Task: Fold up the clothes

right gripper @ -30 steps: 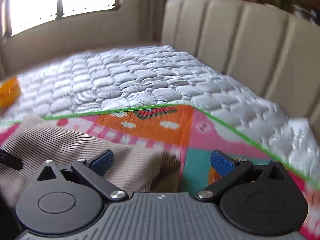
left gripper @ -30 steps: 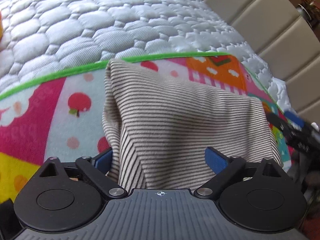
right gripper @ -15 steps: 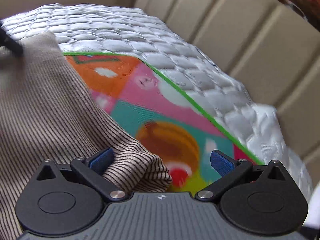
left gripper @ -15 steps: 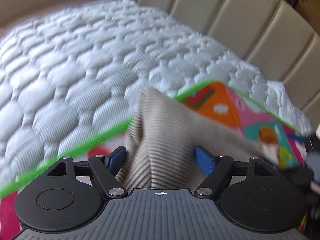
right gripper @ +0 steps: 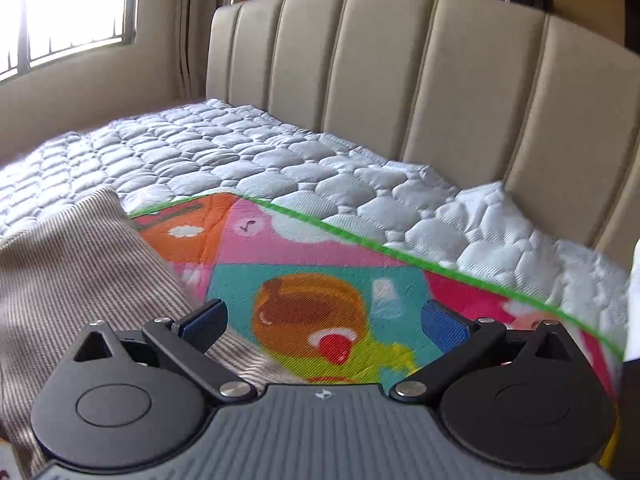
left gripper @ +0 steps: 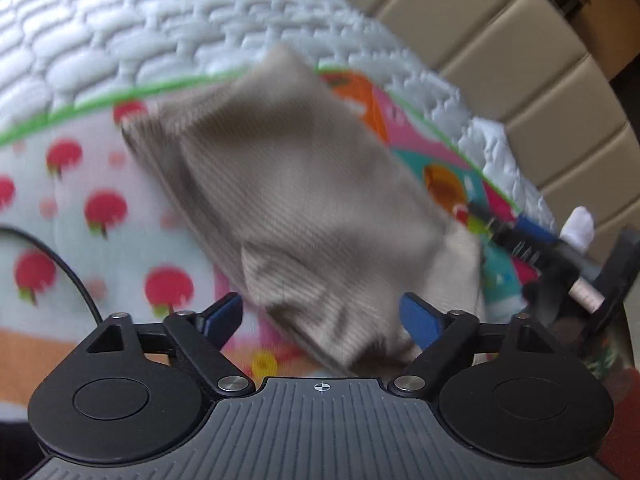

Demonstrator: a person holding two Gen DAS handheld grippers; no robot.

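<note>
Left gripper [left gripper: 322, 318] jaws spread, gaping further in the last half-second; a corner of the shirt [left gripper: 288, 200] lies between them, pads not pressing. Shirt is folded on the mat [left gripper: 100, 200], long axis running from these jaws toward the mat's green far edge. Right gripper [right gripper: 324, 322] jaws wide, empty; shirt's edge just left of them. Left hand nearer.

My left gripper [left gripper: 322, 316] angled down, jaws wide, just been opening slightly. My right gripper [right gripper: 324, 320] tilted down, jaws wide apart, gripping nothing.
</note>
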